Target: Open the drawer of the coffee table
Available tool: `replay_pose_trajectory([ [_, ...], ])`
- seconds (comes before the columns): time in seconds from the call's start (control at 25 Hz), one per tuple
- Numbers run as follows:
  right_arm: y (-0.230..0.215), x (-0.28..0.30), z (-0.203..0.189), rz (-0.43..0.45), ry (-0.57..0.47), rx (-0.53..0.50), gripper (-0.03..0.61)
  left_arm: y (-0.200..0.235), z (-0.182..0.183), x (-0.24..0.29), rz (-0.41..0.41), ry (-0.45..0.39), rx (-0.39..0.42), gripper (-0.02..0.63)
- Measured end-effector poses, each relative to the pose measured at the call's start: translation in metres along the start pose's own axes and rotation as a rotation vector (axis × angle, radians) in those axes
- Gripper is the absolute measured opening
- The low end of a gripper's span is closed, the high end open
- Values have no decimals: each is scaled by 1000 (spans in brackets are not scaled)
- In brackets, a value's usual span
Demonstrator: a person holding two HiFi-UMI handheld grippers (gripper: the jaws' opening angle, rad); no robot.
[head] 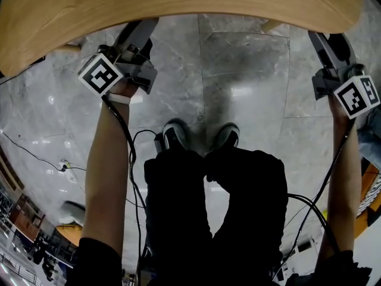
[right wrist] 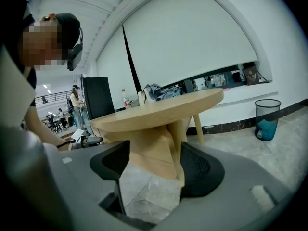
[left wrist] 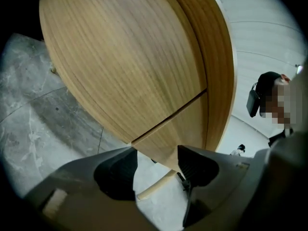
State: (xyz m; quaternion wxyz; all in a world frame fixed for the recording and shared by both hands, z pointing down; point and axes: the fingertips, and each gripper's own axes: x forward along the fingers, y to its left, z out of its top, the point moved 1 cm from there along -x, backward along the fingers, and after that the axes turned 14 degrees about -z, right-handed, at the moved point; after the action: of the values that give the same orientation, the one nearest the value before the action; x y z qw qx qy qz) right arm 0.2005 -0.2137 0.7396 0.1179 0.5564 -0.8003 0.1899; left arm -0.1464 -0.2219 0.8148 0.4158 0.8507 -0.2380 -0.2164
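Note:
The round wooden coffee table (head: pixel 178 5) fills the top of the head view. My left gripper (head: pixel 140 30) reaches to its near edge on the left and my right gripper (head: pixel 324 43) on the right, their fingertips hidden by the tabletop. In the left gripper view the left gripper (left wrist: pixel 156 158) is open, with nothing between its jaws. Just beyond them is wood crossed by a thin seam (left wrist: pixel 168 119). In the right gripper view the right gripper (right wrist: pixel 153 162) is open too. Past it is the wooden box (right wrist: pixel 149 148) under the tabletop (right wrist: pixel 163 109). I cannot make out a drawer handle.
My shoes (head: pixel 199 136) stand on the grey marble floor between the two arms, with cables (head: pixel 137 159) hanging there. A slanted table leg (right wrist: pixel 198 126) and a black bin (right wrist: pixel 267 119) are to the right. A dark cabinet (right wrist: pixel 98 97) and people are at the back left.

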Motion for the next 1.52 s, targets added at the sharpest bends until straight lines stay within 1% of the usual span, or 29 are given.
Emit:
replay_pose_trajectory([
  [0.16, 7, 11, -3, 3, 10, -30, 348, -2, 0, 4, -32, -8, -8, 272],
  [0.32, 8, 11, -4, -12, 12, -49, 353, -4, -1, 4, -41, 4, -7, 272],
  [0.48, 11, 5, -8, -22, 29, -45, 347, -8, -7, -2, -32, 16, -25, 273],
  [0.6, 17, -13, -16, -29, 42, -30, 347, -16, -22, -17, 10, 28, -59, 273],
  [0.68, 20, -23, -23, -32, 63, -26, 341, -17, -33, -30, 83, 59, -70, 263],
  [0.72, 19, -26, -24, -36, 77, -24, 343, -15, -36, -38, 146, 93, -56, 261],
  [0.76, 18, -27, -24, -45, 94, -19, 347, -13, -38, -47, 226, 145, -19, 261],
  [0.8, 17, -28, -23, -57, 113, -14, 332, -14, -37, -55, 310, 214, 46, 261],
  [0.84, 16, -28, -21, -68, 132, -15, 319, -20, -32, -60, 379, 291, 133, 261],
  [0.88, 15, -28, -19, -75, 152, -25, 319, -29, -24, -60, 426, 362, 226, 261],
  [0.92, 15, -29, -17, -81, 169, -42, 321, -40, -14, -57, 454, 420, 316, 261],
  [1.0, 17, -31, -16, -97, 190, -80, 321, -55, 4, -47, 478, 506, 472, 261],
  [1.04, 18, -31, -18, -107, 196, -92, 321, -58, 9, -43, 483, 540, 529, 270],
  [1.08, 20, -31, -20, -119, 200, -95, 321, -59, 12, -39, 485, 563, 565, 281],
  [1.12, 21, -31, -22, -132, 203, -91, 321, -60, 13, -35, 481, 573, 575, 281],
  [1.16, 22, -30, -23, -143, 206, -85, 321, -60, 12, -31, 474, 568, 562, 281],
  [1.28, 18, -29, -20, -157, 206, -42, 310, -65, 12, -19, 457, 516, 481, 281],
  [1.4, 16, -29, -18, -153, 202, 4, 292, -67, 13, -18, 475, 489, 447, 281],
  [1.52, 18, -34, -21, -154, 199, 22, 285, -69, 8, -21, 504, 507, 441, 281],
])
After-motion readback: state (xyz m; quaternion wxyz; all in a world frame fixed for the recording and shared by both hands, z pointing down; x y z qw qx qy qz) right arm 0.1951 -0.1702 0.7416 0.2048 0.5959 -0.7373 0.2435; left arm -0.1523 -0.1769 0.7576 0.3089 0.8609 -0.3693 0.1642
